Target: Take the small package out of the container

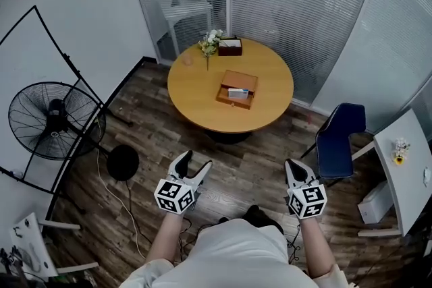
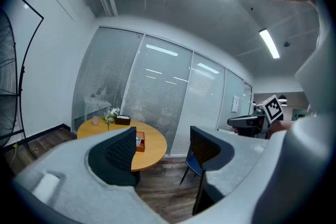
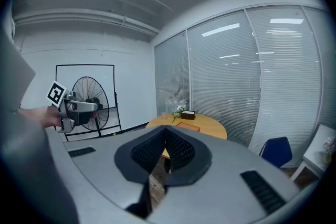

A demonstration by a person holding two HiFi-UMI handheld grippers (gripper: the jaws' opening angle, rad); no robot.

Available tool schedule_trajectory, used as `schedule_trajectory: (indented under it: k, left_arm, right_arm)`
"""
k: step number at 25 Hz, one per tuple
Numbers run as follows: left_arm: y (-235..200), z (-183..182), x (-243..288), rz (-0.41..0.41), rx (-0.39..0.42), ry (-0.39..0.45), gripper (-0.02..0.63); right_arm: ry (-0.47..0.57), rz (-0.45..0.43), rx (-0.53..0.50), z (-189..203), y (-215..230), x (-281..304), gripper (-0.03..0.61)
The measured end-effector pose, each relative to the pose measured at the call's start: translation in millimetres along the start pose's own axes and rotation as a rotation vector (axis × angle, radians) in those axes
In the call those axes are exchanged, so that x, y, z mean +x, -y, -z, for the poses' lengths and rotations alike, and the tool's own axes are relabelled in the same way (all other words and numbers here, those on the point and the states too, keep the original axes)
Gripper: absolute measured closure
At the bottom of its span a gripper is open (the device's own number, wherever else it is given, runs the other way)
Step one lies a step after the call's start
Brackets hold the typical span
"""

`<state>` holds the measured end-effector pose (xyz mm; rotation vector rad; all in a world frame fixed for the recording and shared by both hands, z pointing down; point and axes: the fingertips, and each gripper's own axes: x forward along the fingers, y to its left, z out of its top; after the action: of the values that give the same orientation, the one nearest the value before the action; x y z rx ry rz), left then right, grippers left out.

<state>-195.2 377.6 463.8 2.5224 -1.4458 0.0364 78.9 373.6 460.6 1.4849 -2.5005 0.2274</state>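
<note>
Task barely begun, nothing yet done. The person stood well back from the round counter (image 1: 196, 101), a stretch of wood floor between. Left gripper (image 1: 194, 162) was held low in front of the body, jaws spread wide with nothing between them. Right gripper (image 1: 294, 169) was alongside, jaws pressed together and empty. The container (image 1: 236, 89), a shallow brown open box, sat near the middle of the counter, and the package (image 1: 237, 93) lay inside it against the wall nearer the person. All was left to do: walk up, reach in, grip, lift out. The package was small, pale with a blue edge, and seemed to lie flat. Its long axis ran side to side across the container, roughly square to the person's line of approach. Too small to tell one end from the other.
</note>
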Motion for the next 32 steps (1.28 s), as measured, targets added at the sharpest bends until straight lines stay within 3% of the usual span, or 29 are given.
schedule_trajectory:
  k: [6,15,24,32]
  left_arm:
    - [-22,3,25,-0.024,-0.030,-0.024,0.302]
    - [-70,0,98,-0.063,-0.057,-0.058,0.302]
    - [-117,-24,221,-0.095,-0.047,-0.099,0.302]
    - [-138,-49,304,-0.151,-0.038,-0.088,0.302]
  right_arm:
    - [-0.025,-0.005,0.020,5,16,31,0.575]
    - [-0.052,-0.058,0.025,-4,54,125,0.575]
    - [-0.071,-0.115,0.012,-32,135,245,0.575]
    - [-0.052,-0.158,-0.016,-63,204,319,0.575]
